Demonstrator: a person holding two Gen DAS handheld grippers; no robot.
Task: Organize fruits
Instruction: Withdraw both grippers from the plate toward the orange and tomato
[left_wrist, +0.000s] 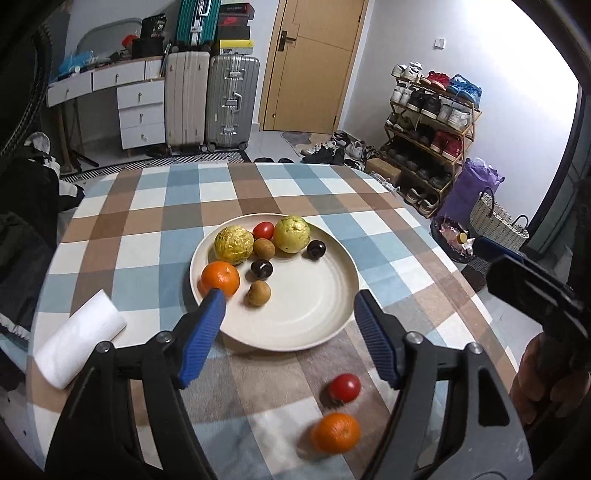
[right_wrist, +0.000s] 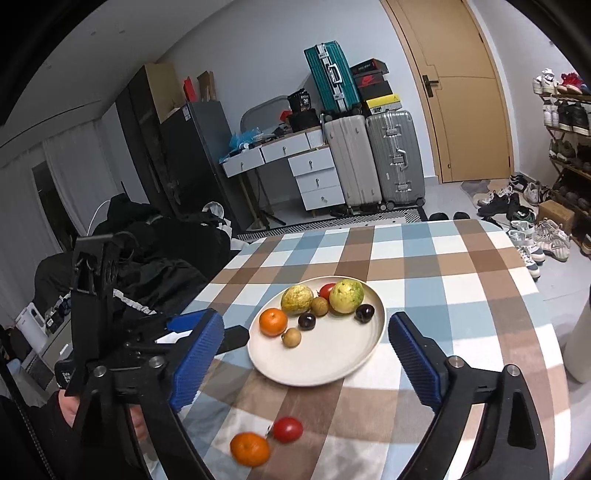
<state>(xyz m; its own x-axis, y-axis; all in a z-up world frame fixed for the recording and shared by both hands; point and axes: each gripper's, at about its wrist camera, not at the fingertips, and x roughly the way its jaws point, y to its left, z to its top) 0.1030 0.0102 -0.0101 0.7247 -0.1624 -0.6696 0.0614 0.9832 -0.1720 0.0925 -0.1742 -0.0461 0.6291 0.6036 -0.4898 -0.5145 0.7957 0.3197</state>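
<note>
Fruits sit on round cream plate (left_wrist: 325, 314) on checked tablecloth table (left_wrist: 147, 206); loose orange tangerine (left_wrist: 335, 432) and red tomato (left_wrist: 344, 387) lie on cloth near plate's front edge. Left gripper (left_wrist: 288, 306) spread wide, holding nothing; right gripper (right_wrist: 304, 334) likewise spread, empty. White paper roll (left_wrist: 79, 339) left of plate.

Counter cloth (left_wrist: 155, 236) was checked in blue, brown, white and grey. Plate (left_wrist: 314, 314) was cream. On it: an orange mandarin (left_wrist: 220, 278), a red tomato (left_wrist: 263, 230), two yellow-green guavas (left_wrist: 292, 234), dark purple plums (left_wrist: 261, 268), tan longans (left_wrist: 258, 293). Off the plate: a red tomato (left_wrist: 344, 387) and an orange mandarin (left_wrist: 335, 432). Tool pads (left_wrist: 201, 336) were blue on black frames. Paper roll (left_wrist: 79, 339) was white.
</note>
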